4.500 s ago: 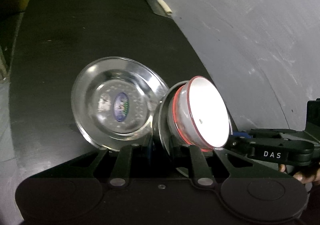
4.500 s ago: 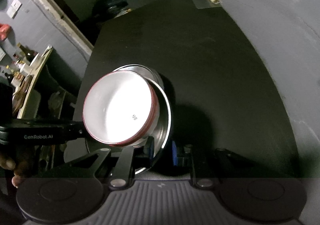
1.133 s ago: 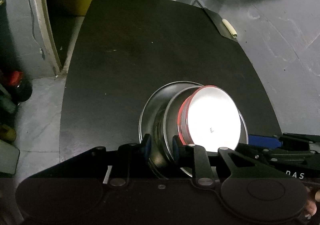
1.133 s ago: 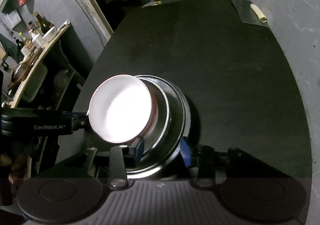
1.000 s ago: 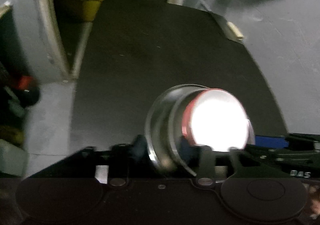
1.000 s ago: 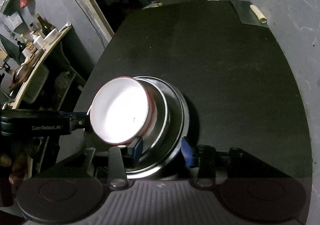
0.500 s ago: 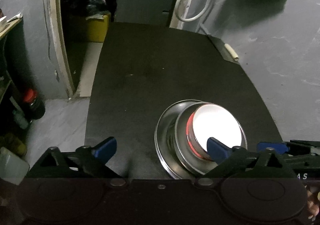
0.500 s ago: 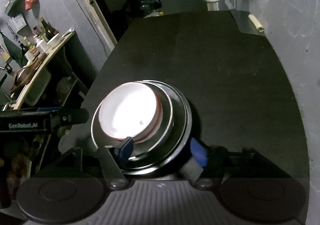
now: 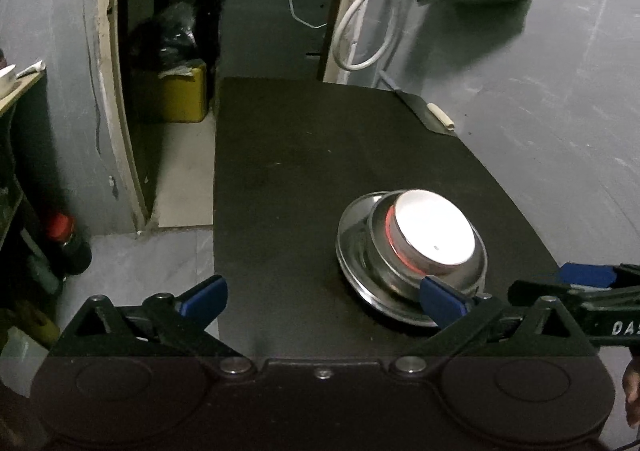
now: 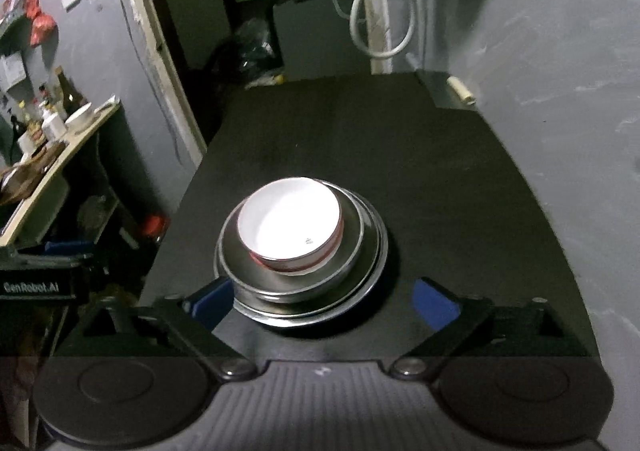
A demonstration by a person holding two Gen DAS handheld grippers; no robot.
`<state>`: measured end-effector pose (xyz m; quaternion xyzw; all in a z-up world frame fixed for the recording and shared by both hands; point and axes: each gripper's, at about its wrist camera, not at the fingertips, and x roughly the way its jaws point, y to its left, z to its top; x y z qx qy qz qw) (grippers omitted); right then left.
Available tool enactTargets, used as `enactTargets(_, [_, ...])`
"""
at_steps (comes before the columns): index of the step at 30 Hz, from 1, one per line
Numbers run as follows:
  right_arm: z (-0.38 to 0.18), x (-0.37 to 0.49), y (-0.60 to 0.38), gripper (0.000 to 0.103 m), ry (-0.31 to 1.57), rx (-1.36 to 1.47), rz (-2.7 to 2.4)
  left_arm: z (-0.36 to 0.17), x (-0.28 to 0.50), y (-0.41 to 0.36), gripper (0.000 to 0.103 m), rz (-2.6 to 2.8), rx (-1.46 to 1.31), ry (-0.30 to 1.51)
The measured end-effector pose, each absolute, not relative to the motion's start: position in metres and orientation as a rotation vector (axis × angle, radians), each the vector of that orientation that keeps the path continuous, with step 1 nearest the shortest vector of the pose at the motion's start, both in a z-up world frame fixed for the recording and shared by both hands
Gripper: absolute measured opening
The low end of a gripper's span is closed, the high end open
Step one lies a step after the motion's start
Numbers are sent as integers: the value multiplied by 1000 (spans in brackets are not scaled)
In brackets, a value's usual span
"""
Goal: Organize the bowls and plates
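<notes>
A white bowl with a red band (image 10: 292, 223) sits inside a steel bowl (image 10: 304, 283), which rests on a steel plate (image 10: 374, 251) on the black table (image 10: 400, 151). The stack also shows in the left wrist view: white bowl (image 9: 434, 237), steel plate (image 9: 352, 243). My left gripper (image 9: 320, 297) is open and empty, just left of and behind the stack. My right gripper (image 10: 324, 301) is open and empty, its blue pads either side of the stack's near edge, not touching.
A small cream roll (image 10: 460, 89) lies at the table's far right corner. A grey wall (image 10: 560, 71) runs along the right. A shelf with bottles (image 10: 52, 119) stands left of the table. A yellow bin (image 9: 180, 95) sits on the floor behind.
Both grippers have opened and let go of the stack, then pulled back and up. The stack, tilted before, now rests flat on the table.
</notes>
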<state>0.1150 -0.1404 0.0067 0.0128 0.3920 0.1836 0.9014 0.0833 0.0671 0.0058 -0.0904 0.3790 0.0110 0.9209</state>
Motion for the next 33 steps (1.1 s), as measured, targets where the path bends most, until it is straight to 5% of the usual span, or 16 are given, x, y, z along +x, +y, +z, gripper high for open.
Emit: enactTargets(33, [8, -12, -147, 103, 630, 64, 223, 1, -29, 79, 102, -32, -208, 643])
